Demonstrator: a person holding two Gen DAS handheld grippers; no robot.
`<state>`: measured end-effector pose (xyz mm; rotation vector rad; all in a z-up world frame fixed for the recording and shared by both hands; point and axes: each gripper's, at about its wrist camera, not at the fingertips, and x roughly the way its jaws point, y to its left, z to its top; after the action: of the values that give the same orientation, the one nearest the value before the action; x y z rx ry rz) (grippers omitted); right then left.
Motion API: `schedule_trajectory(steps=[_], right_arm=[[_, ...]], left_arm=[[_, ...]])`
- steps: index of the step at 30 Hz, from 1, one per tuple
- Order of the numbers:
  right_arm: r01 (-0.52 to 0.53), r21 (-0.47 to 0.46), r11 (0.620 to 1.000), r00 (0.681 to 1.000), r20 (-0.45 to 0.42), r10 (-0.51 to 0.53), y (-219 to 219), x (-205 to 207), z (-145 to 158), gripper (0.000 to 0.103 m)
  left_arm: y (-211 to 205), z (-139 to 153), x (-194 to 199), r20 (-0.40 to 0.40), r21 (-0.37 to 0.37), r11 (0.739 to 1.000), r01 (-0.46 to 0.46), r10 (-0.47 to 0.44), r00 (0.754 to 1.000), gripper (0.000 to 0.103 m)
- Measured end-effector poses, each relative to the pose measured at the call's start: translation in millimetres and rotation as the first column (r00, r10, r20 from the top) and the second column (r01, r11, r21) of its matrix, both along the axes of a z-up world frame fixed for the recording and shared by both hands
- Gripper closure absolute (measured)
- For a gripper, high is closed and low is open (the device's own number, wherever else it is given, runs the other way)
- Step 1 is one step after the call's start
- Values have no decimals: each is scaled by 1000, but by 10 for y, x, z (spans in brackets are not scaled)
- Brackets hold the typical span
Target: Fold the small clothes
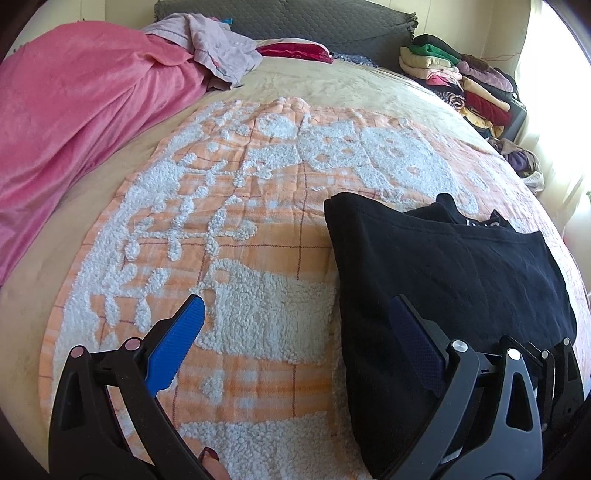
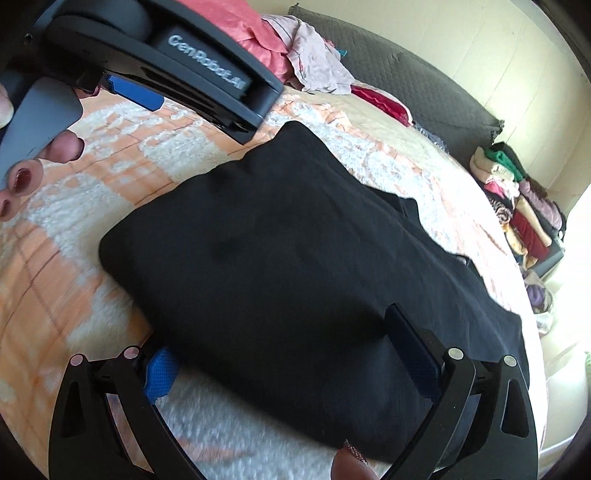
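A black garment (image 1: 450, 280) lies folded into a thick rectangle on the orange-and-white towel (image 1: 229, 236); in the right wrist view the garment (image 2: 280, 243) fills the middle. My left gripper (image 1: 299, 343) is open, its left finger over the towel and its right finger over the garment's near left part. My right gripper (image 2: 284, 365) is open and straddles the garment's near edge, with the cloth lying between the fingers. The left gripper's body (image 2: 166, 55) shows at top left of the right wrist view.
A pink blanket (image 1: 74, 122) lies bunched at the left. A pale crumpled cloth (image 1: 218, 48) and a red item (image 1: 295, 50) lie near the dark headboard (image 1: 295, 22). A stack of folded clothes (image 1: 465, 88) stands at the far right by the wall.
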<state>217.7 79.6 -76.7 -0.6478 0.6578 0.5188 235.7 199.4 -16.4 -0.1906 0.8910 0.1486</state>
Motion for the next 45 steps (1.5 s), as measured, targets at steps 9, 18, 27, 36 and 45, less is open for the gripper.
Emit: schedule_trajectory(steps=[9, 18, 27, 36, 45], right_arm=[[-29, -27, 999, 988, 151, 33, 13, -47, 38, 9], [-98, 18, 995, 985, 143, 94, -25, -151, 90, 78], [-83, 185, 979, 994, 84, 69, -244, -119, 272, 87], [-61, 268, 961, 995, 94, 37, -480, -189, 473, 89], [-33, 350, 936, 993, 122, -11, -790, -259, 646, 91]], left_arm=[[27, -93, 131, -12, -73, 997, -13, 13, 1000, 10], [-42, -115, 169, -16, -65, 998, -3, 2, 1000, 10], [-96, -31, 264, 6, -203, 979, 34, -34, 999, 10], [-325, -52, 502, -48, -308, 948, 79, -99, 994, 10], [-726, 141, 624, -23, -355, 924, 144, -163, 986, 60]])
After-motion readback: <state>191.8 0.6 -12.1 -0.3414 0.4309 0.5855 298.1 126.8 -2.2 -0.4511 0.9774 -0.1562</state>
